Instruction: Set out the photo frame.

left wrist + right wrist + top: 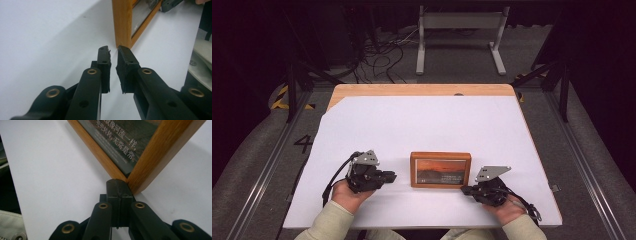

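On the white table [422, 125], a wooden picture frame [440, 170].

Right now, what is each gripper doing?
Left gripper: slightly open, empty, near the wooden picture frame.
Right gripper: shut, empty, at the frame's corner.

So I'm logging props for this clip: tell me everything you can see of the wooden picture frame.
The picture frame is a small rectangle of orange-brown wood lying flat on the white table cover, near the person's edge. Behind glossy glazing it holds a red-orange sunset landscape with lines of white Chinese text. The shut right gripper sits at its near right corner; the slightly parted left gripper points at its left corner, just short of it.
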The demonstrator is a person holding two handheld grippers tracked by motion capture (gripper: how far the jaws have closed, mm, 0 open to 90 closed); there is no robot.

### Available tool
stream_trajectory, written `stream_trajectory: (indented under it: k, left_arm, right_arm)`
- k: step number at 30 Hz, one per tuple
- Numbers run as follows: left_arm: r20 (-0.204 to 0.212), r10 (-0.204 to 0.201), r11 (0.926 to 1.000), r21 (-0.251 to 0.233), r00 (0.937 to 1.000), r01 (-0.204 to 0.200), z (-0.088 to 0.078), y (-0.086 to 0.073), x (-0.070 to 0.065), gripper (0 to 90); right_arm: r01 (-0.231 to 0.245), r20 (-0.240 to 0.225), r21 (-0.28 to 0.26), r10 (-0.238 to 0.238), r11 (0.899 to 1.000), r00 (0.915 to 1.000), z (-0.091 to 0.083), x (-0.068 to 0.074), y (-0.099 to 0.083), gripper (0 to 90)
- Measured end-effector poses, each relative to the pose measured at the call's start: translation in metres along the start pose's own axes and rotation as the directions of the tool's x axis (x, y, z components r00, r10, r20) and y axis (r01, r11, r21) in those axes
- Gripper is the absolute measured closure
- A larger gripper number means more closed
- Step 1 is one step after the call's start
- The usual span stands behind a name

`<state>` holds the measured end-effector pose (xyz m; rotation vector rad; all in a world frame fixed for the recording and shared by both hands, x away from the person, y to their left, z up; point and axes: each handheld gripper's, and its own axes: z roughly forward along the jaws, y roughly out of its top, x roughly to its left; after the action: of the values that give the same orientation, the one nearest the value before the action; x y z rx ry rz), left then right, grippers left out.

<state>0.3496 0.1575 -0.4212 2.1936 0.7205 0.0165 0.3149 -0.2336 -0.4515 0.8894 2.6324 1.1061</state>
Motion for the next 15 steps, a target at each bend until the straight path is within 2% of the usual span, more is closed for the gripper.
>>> stream_trajectory:
  k: [2, 4, 5, 8, 10, 14, 15]
  left_arm:
    - [-0.008, 0.002, 1.0, -0.003, 1.0, -0.002, -0.001, -0.001, 0.001, 78.2]
    - [-0.014, 0.001, 1.0, -0.01, 0.9999, -0.001, -0.003, -0.002, 0.001, 76.5]
    - [-0.013, 0.005, 0.9998, -0.017, 0.9999, -0.005, -0.006, -0.004, 0.001, 75.7]
    - [-0.02, -0.01, 0.9993, -0.037, 0.9998, 0.009, -0.014, -0.007, 0.004, 73.8]
    - [-0.03, -0.013, 0.9986, -0.052, 0.9995, 0.012, -0.019, -0.009, 0.007, 71.6]
    - [-0.061, -0.027, 0.9976, -0.065, 0.9977, 0.023, -0.026, -0.012, 0.012, 67.1]
    - [-0.061, -0.027, 0.9976, -0.065, 0.9977, 0.023, -0.026, -0.012, 0.012, 65.3]
  right_arm:
    - [-0.007, 0.009, 0.008, 0.007, 1.0, 0.9999, -0.003, 0.001, 0.001, 90.0]
    - [0.006, -0.015, -0.009, -0.006, 1.0, 0.9999, -0.012, 0.004, 0.005, 89.5]
    - [0.03, 0.0, -0.03, -0.03, 0.999, 0.9996, -0.019, 0.005, 0.008, 87.8]
    - [0.041, 0.038, -0.124, -0.037, 0.991, 0.9986, -0.044, -0.001, 0.015, 79.7]
    - [0.053, 0.071, -0.162, -0.042, 0.985, 0.9966, -0.055, -0.008, 0.016, 74.9]
    - [0.04, 0.13, -0.227, -0.01, 0.973, 0.9914, -0.07, -0.022, 0.016, 63.7]
    - [0.04, 0.13, -0.227, -0.01, 0.973, 0.9914, -0.07, -0.022, 0.016, 63.7]
